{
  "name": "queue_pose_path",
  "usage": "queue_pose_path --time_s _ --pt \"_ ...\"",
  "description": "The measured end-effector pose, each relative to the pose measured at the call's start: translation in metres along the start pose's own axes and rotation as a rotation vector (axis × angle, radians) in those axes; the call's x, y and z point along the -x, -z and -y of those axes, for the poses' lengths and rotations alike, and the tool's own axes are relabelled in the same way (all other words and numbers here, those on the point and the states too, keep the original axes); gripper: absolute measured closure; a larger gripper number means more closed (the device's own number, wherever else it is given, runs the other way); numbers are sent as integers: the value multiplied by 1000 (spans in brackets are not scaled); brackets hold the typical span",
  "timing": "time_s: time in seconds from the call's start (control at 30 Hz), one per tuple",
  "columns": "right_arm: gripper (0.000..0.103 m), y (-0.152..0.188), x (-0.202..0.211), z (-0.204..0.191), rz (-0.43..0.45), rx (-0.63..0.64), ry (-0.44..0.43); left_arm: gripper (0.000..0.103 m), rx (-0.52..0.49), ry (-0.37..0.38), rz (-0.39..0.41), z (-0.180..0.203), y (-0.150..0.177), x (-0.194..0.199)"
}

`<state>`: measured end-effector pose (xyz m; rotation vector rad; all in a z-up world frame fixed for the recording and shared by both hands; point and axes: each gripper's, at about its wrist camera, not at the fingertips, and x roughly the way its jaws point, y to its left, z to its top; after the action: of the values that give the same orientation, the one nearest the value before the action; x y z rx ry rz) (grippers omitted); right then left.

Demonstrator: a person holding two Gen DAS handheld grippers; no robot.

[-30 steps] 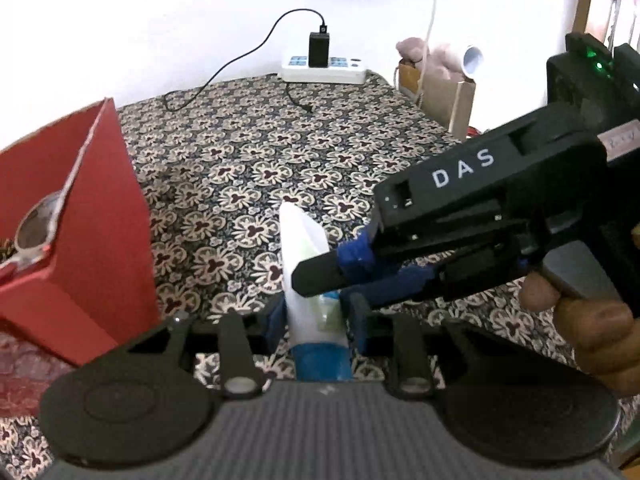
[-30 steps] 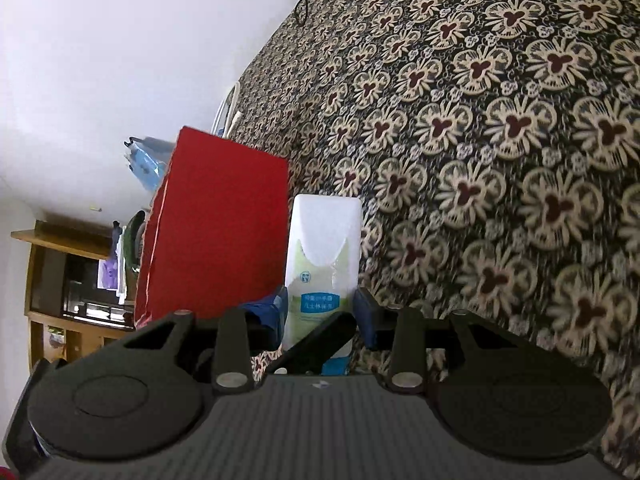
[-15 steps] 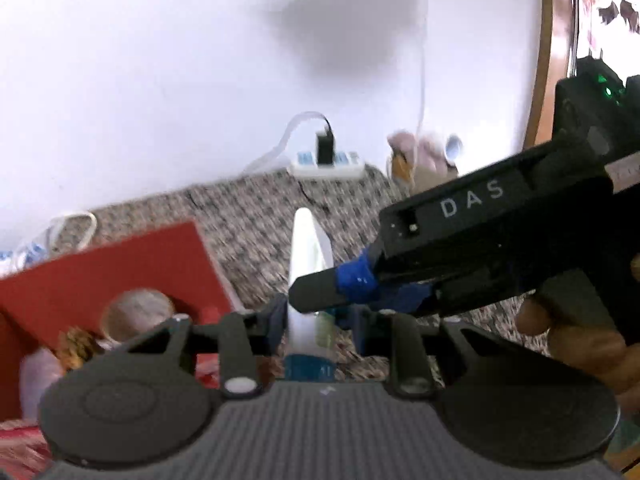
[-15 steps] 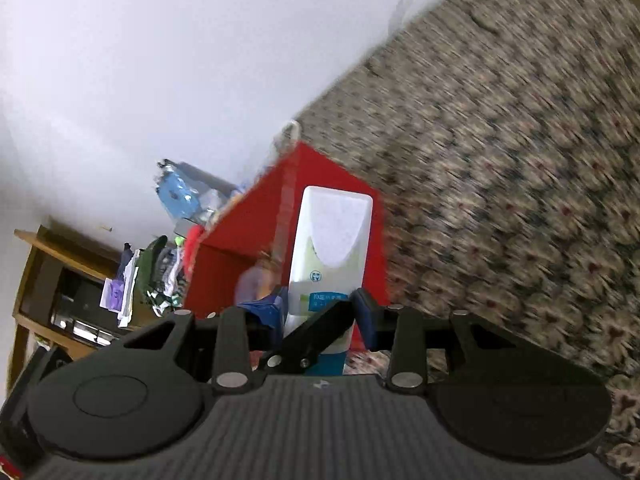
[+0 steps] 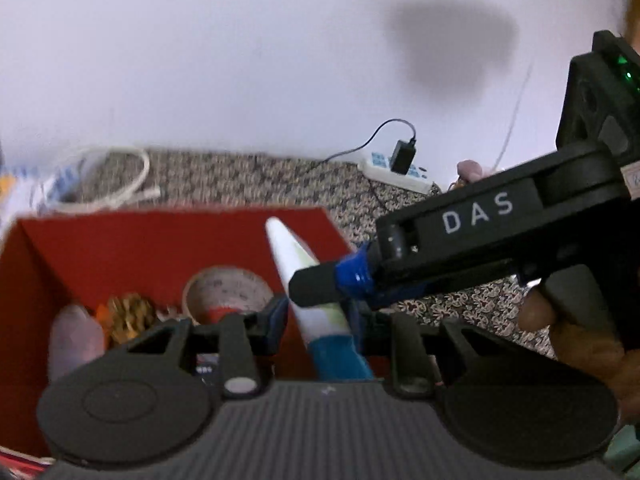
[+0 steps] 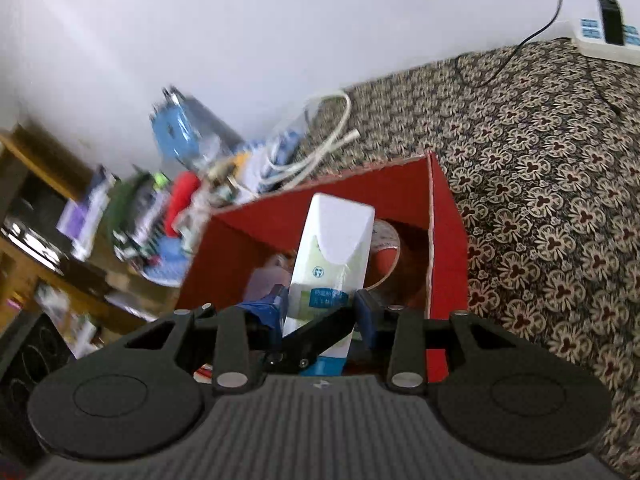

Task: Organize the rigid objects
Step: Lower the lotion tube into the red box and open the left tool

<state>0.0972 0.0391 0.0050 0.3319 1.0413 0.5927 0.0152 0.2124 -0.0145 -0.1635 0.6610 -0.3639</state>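
Now the white tube point(image 6: 328, 256) with the green and blue print, which a second ago was low over the patterned cover beside the red box point(image 5: 128, 248), is above the open top of that box, so we judge that only lowering and letting go remain. Both grippers are clamped on it: the left gripper point(image 5: 318, 316), whose jaws have just been closing further, on its thin edges, and the right gripper point(image 6: 320, 312) on its flat faces. Inside, the tape roll point(image 5: 228, 292) lies by the far right corner and a pale bottle point(image 5: 76, 340) by the left wall, so free room is in the middle, and the red walls are close around.
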Motion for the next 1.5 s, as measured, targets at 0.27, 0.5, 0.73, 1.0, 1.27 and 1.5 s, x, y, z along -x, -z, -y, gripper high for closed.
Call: queue_pose_path --time_s 0.27,0.5,0.73,1.0,1.27,1.5 --pt "84 -8 -26 -7 -88 60 123 84 46 13 -63 -17 5 -23" --pt "84 0 -21 -1 -47 29 130 84 6 -39 -99 -19 -2 -18" --pt "83 12 5 -3 67 -19 155 83 -46 -162 -123 -17 -13 -6" --pt "83 36 25 -17 150 -31 234 82 -57 -266 -163 -18 -18 19" --pt "83 62 35 -38 217 -15 305 81 -83 -368 -178 -19 -13 52" --pt "82 80 35 -53 207 0 343 38 -87 -424 -192 -20 -1 70"
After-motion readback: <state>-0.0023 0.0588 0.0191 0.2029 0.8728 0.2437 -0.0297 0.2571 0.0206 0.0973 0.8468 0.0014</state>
